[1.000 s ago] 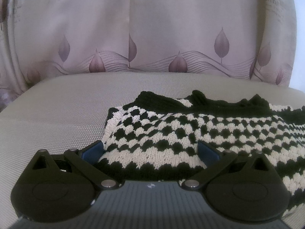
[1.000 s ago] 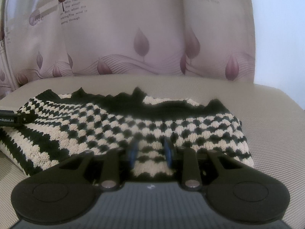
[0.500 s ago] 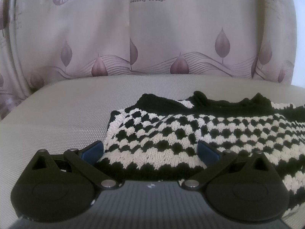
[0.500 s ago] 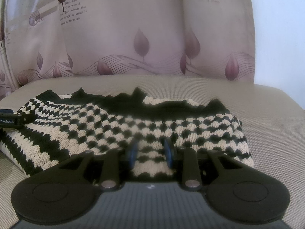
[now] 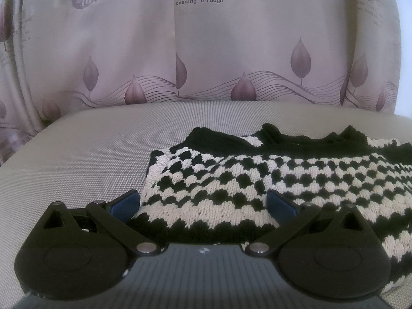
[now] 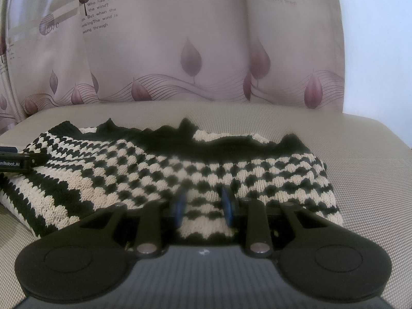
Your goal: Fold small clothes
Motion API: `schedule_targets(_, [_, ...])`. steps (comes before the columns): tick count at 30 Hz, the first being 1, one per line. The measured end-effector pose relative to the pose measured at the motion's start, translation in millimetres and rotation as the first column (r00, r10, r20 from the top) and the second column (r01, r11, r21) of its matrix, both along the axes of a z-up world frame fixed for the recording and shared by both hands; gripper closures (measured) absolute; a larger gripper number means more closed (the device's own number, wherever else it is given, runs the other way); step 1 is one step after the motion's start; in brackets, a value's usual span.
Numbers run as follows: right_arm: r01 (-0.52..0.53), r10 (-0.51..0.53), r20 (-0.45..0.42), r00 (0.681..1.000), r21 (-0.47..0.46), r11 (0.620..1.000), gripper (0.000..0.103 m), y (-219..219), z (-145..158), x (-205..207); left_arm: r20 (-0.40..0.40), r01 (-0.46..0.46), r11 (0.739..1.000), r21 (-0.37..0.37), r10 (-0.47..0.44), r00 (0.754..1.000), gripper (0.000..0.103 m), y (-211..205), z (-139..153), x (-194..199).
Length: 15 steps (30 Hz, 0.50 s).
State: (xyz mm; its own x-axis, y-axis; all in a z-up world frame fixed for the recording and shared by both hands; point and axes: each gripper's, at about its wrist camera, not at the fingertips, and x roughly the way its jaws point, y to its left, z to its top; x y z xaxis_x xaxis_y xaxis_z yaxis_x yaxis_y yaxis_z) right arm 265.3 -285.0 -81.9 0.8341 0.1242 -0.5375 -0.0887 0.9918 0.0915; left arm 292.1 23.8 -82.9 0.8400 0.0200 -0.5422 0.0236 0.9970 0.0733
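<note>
A black-and-cream checkered knit sweater [image 5: 219,180] lies folded on a beige woven surface [image 5: 77,167], its black ribbed edge on the far side. My left gripper [image 5: 203,204] stands wide open over the sweater's near left corner, its blue pads apart from the knit on both sides. In the right wrist view the same sweater [image 6: 154,164] spreads across the middle. My right gripper [image 6: 204,206] has its blue pads close together on a raised bit of the near edge. A black finger [image 6: 15,163] of the left gripper shows at the far left.
A pale pink curtain [image 5: 231,51] with leaf prints and lettering hangs right behind the surface's far edge. Bare woven surface [image 6: 360,180] runs to the right of the sweater, and more lies to its left in the left wrist view.
</note>
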Motion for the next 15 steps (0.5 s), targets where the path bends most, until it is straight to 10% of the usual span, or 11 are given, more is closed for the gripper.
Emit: schedule_targets(15, [-0.001,0.001,0.001,1.0,-0.001,1.0,0.074,0.0,-0.4,-0.1,0.003,0.0,1.0,0.008,-0.001,1.0,0.0,0.5,0.6,-0.3])
